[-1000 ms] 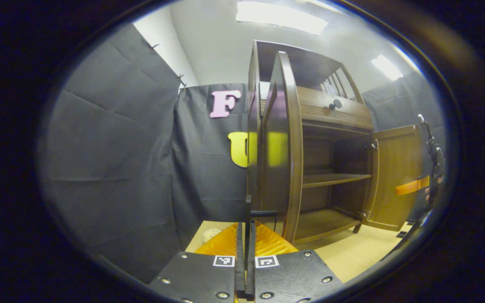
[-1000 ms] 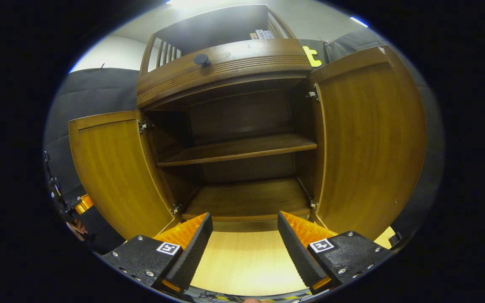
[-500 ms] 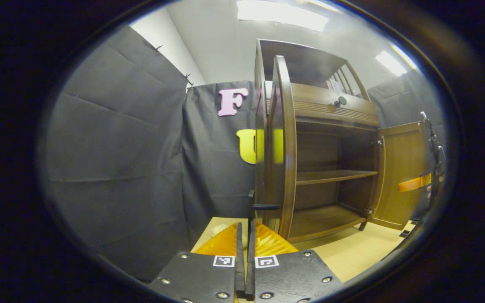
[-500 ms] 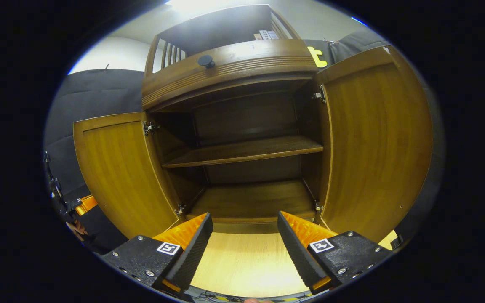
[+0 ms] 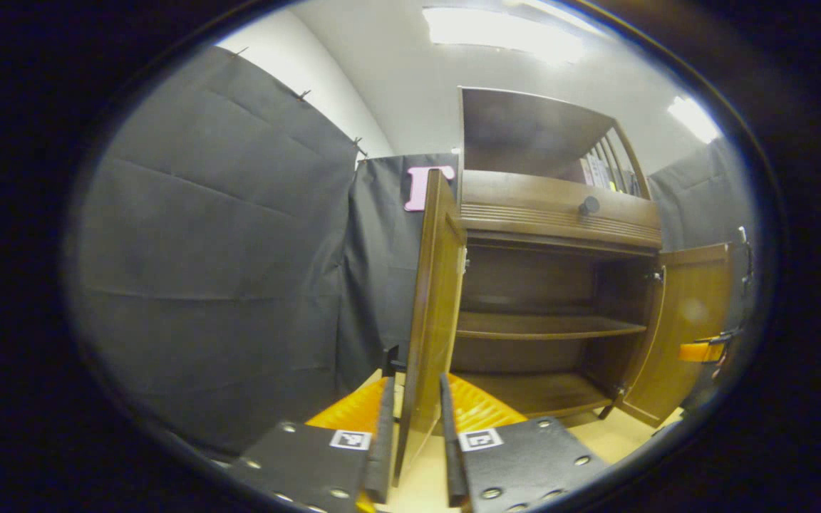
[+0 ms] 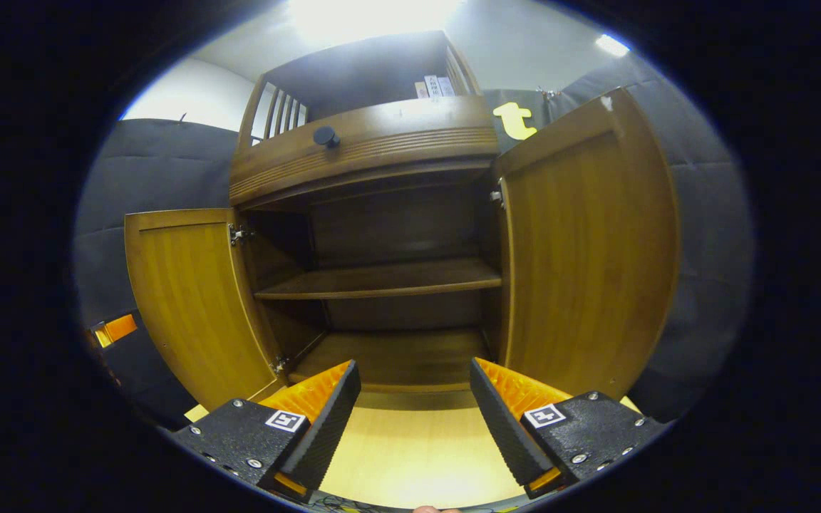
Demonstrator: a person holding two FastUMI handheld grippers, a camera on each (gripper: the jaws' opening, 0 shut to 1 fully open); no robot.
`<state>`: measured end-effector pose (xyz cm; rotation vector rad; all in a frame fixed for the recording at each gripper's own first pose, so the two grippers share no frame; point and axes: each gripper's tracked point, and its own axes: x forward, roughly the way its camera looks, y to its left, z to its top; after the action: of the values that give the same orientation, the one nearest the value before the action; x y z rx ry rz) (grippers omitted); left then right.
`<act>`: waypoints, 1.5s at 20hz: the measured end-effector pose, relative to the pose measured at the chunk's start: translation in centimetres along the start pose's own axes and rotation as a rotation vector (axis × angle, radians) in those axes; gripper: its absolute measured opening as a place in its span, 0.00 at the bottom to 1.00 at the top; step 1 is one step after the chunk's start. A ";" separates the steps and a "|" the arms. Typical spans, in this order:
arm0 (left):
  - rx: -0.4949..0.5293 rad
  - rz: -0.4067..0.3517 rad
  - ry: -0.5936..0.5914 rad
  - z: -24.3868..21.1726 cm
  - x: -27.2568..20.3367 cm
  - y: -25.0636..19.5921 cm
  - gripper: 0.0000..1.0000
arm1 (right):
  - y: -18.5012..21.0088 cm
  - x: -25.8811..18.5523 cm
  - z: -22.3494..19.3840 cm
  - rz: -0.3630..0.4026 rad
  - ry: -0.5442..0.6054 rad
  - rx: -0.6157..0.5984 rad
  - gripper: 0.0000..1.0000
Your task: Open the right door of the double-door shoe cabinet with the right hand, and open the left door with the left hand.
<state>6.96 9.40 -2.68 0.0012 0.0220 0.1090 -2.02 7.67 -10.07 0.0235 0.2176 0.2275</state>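
Black cloth is backing the shoe cabinet (image 6: pixel 382 149) — both doors are standing open; left gripper (image 5: pixel 414 427) is straddling the left door (image 5: pixel 433 299) loosely, right gripper (image 6: pixel 414 410) is gaping empty — task apparently complete.

Ahead and left of the left gripper (image 5: pixel 414 385), black cloth (image 5: pixel 225 271) hangs in creased panels, pinned along its top edge by small clips (image 5: pixel 301 94). Above the cloth, a white wall (image 5: pixel 311 78) rises to a pale ceiling, where a long light panel (image 5: pixel 503 28) glows high overhead and a second one (image 5: pixel 692 117) glows up to the right. Beneath the right gripper (image 6: pixel 414 370), a light wooden floor (image 6: pixel 417 449) runs forward between its fingers. High above and ahead of it stand a few upright papers or cards (image 6: pixel 433 87), too small to make out.
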 end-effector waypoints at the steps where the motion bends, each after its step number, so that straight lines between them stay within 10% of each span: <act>1: 0.007 0.025 0.004 0.1 -0.2 -0.7 0.51 | -0.6 -0.4 0.6 -0.004 -0.018 -0.002 0.95; 5: 0.023 0.077 -0.023 1.9 -1.9 -3.7 0.99 | -2.9 -1.6 2.0 -0.025 -0.062 -0.004 0.92; 19: 0.068 0.135 -0.041 0.8 -7.3 -14.5 0.99 | -7.1 -8.3 -2.2 0.035 0.031 0.002 0.95; 30: 0.124 0.113 -0.012 0.9 -8.9 -14.1 0.99 | -6.8 -7.4 -2.0 0.020 0.026 0.032 0.94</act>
<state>-0.36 -5.62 -1.66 0.1272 0.0166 0.2204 -8.04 -0.63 -10.80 0.0544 0.2471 0.2438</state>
